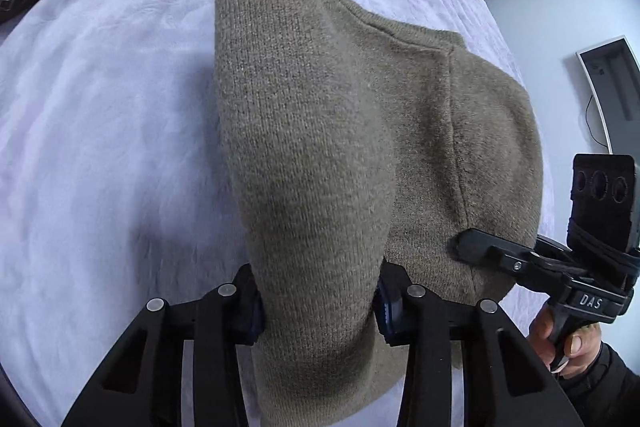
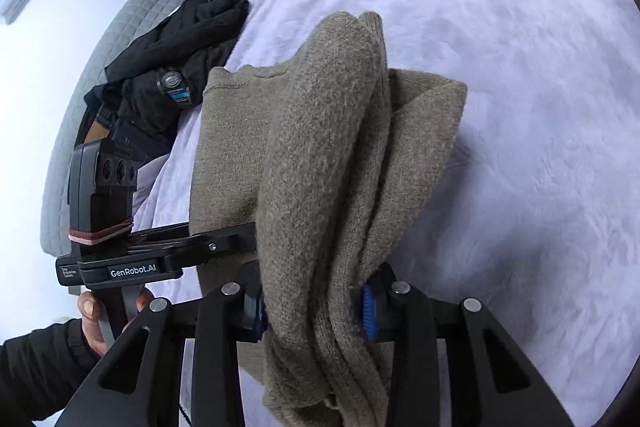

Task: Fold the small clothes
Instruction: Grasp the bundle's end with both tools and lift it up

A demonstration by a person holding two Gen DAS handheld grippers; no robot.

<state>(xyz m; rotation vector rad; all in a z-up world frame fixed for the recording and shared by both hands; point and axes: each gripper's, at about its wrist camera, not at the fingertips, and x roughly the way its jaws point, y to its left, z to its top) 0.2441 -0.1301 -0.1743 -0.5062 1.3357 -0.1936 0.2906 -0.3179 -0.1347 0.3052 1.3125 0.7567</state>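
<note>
The sweater sits on the bed, pinched between the fingers of the left gripper and stretching away ahead of it. The right gripper clamps its bunched edge alongside, with a clothes pile further ahead to its left.

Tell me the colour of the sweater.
Plain brownish olive knit sweater, no pattern; clearest in the left wrist view.

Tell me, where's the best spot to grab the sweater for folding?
Probably the near edge, coming from the side you stand on. The sweater is thick, soft knit, so each gripper needs bunched layers between its fingers. The left gripper and right gripper each pinch a thick bunch there, side by side, and the rest trails onto the bed.
</note>
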